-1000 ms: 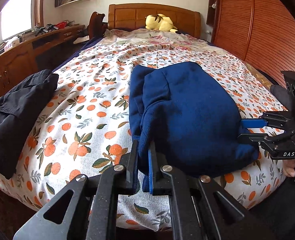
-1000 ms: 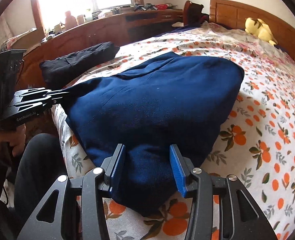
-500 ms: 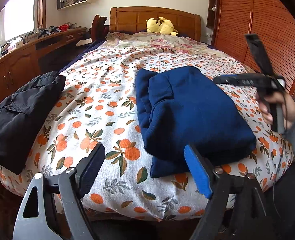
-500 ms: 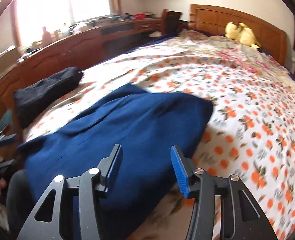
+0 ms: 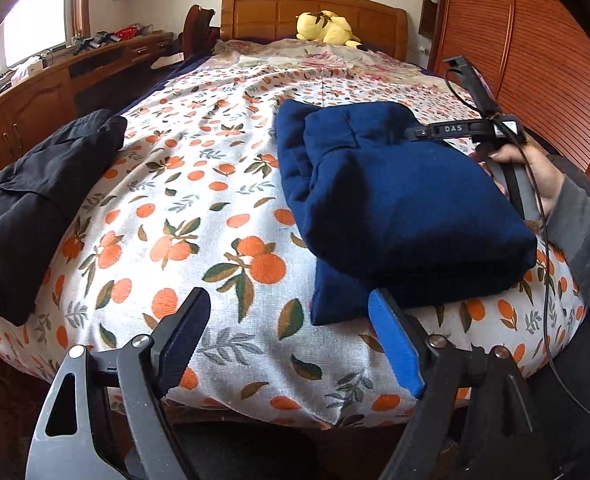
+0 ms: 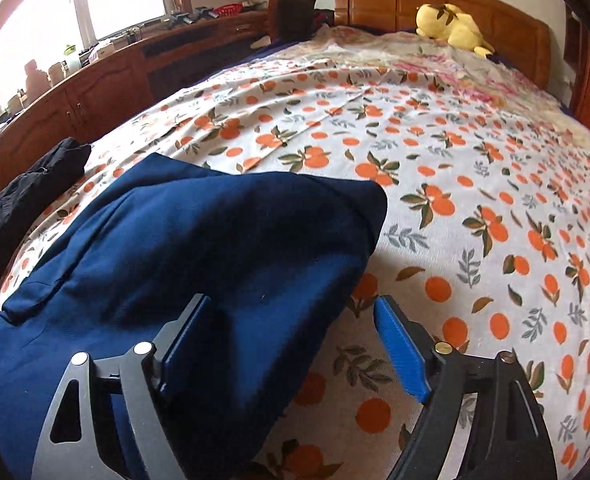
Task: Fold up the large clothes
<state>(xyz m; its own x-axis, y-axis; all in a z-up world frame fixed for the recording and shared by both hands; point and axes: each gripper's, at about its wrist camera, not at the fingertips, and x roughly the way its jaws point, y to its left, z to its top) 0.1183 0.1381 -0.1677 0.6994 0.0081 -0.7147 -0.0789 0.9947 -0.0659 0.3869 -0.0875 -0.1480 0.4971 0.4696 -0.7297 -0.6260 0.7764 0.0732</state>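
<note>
A dark blue garment [image 5: 395,200] lies folded in a thick block near the foot of the bed, on the orange-print sheet [image 5: 199,216]. My left gripper [image 5: 291,336] stands open just short of the garment's near left corner, with nothing between its fingers. My right gripper [image 6: 295,340] hangs over the garment's [image 6: 195,240] right edge and its jaws are opening. The cloth's edge runs under the gap, and the pads do not press on it. In the left wrist view the right gripper [image 5: 415,133] shows side-on above the garment, held by a hand [image 5: 535,176].
A black garment [image 5: 35,192] lies folded at the bed's left edge, also visible as the black garment [image 6: 27,184] in the right wrist view. A yellow plush toy [image 5: 327,28] sits by the wooden headboard. A wooden counter [image 5: 35,104] runs along the left, wardrobe doors [image 5: 555,60] along the right.
My left gripper let go of the blue garment's near corner and opened wide. My right gripper swung across to the garment's right edge and its jaws spread. The garment now lies flat.
</note>
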